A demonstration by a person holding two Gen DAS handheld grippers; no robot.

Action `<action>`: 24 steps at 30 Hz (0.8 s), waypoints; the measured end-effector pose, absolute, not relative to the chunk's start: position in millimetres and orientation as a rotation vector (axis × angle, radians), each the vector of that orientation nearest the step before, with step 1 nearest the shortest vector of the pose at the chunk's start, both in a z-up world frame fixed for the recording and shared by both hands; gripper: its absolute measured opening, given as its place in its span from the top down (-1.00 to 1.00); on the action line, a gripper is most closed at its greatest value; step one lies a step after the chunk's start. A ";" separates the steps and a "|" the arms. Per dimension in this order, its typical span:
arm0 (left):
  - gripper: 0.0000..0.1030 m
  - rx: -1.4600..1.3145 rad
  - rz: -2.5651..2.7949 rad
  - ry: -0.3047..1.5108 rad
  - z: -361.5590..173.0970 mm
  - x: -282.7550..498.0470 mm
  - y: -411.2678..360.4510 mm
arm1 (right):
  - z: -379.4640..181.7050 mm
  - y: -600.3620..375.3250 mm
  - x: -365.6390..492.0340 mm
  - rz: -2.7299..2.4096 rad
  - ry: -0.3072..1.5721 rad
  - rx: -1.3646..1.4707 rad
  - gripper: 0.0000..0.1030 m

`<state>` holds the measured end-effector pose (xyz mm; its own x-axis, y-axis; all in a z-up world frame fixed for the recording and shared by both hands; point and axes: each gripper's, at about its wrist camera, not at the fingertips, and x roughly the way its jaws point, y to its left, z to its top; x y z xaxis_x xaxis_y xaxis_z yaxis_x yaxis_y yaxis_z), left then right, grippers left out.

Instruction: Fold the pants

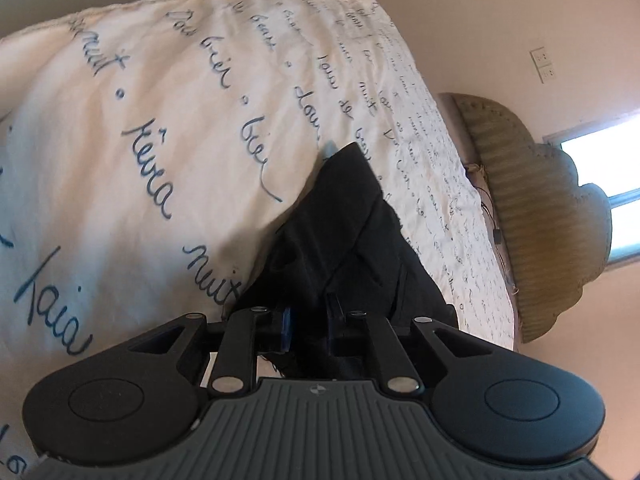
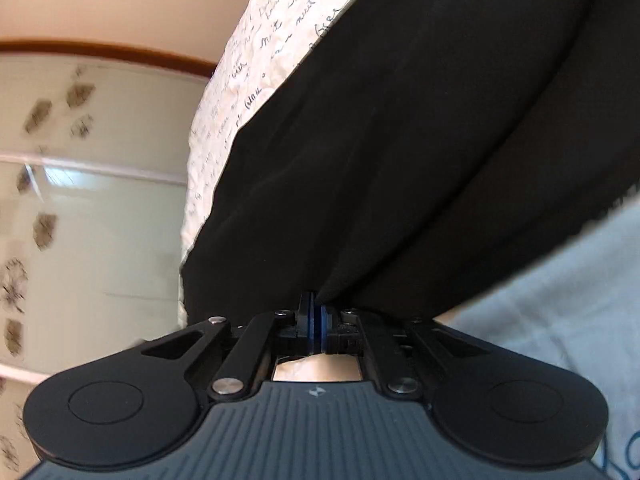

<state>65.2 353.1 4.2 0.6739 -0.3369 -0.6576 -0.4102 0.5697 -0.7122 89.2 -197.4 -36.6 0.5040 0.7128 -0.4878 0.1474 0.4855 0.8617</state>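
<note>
My right tongs (image 2: pixel 316 320) are clenched on a pinch of the black pants (image 2: pixel 420 140), cloth fanning out from the pads. Left tongs (image 1: pixel 310 320) sit w/ pads apart around a bunch of the same pants (image 1: pixel 352 232); can't tell if they really bite. Pants lie on the bedspread (image 1: pixel 140 140) w/ blue script, near its right edge. Fabric looks soft, light, floppy, prob. sags btw grips, so I'd hold at hem or waistband corners, taut.
</note>
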 end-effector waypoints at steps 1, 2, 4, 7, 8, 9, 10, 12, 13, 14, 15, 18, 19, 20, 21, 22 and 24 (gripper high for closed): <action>0.62 -0.968 0.048 0.855 11.3 65.6 351.5 | -27.4 -197.2 88.6 0.448 0.979 1.027 0.94; 0.62 -0.947 0.042 0.841 17.0 65.7 350.2 | -19.7 -199.6 87.4 0.472 0.943 1.030 0.94; 0.62 -0.918 0.055 0.845 20.2 67.3 346.9 | -13.2 -197.9 88.4 0.492 0.921 1.016 0.94; 0.45 -0.894 0.110 0.895 14.2 70.5 344.7 | -44.7 -197.0 92.5 0.437 1.029 0.999 0.93; 0.36 -0.899 0.112 0.893 15.9 68.4 345.3 | -54.6 -200.0 91.5 0.443 1.017 1.052 0.96; 0.15 -0.880 0.117 0.898 19.9 64.9 347.2 | -55.8 -201.8 91.4 0.444 1.011 1.076 0.96; -0.04 -0.848 0.128 0.905 25.5 63.2 347.1 | -52.4 -201.8 92.9 0.443 1.024 1.069 0.95; -0.43 -0.784 0.167 0.913 39.6 60.3 345.7 | -45.1 -204.2 95.7 0.442 1.055 1.049 0.85; -0.43 -0.745 0.184 0.898 49.8 57.4 344.6 | -41.6 -208.0 94.6 0.441 1.058 1.047 0.82; -0.43 -0.707 0.185 0.878 60.4 54.3 342.0 | -37.1 -211.4 95.1 0.436 1.044 1.045 0.73; -0.43 -0.668 0.179 0.857 72.3 51.8 336.5 | -31.9 -220.0 89.9 0.425 1.020 1.032 0.59; -0.43 -0.545 0.182 0.756 105.4 44.5 308.6 | -11.5 -247.9 81.8 0.377 0.923 0.974 0.34; -0.44 -0.500 0.162 0.726 112.3 45.2 292.7 | -6.0 -257.8 81.0 0.358 0.873 0.962 0.29; -0.44 -0.459 0.139 0.706 116.3 49.4 275.5 | 2.1 -275.3 80.5 0.324 0.812 0.959 0.19; -0.45 -0.417 0.101 0.694 117.6 54.6 255.7 | 7.8 -293.0 77.8 0.287 0.756 0.965 -0.02; -0.45 -0.384 0.056 0.689 116.2 59.1 236.1 | 12.2 -312.2 80.7 0.242 0.708 0.987 -0.14; -0.45 -0.355 -0.049 0.701 105.3 66.8 195.4 | 18.5 -354.6 87.1 0.152 0.621 1.050 -0.35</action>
<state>66.8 195.4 105.3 0.7658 -0.1624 -0.6223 -0.0738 0.9390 -0.3359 87.1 -354.6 18.5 0.8199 0.4034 -0.4062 0.1709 0.5046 0.8463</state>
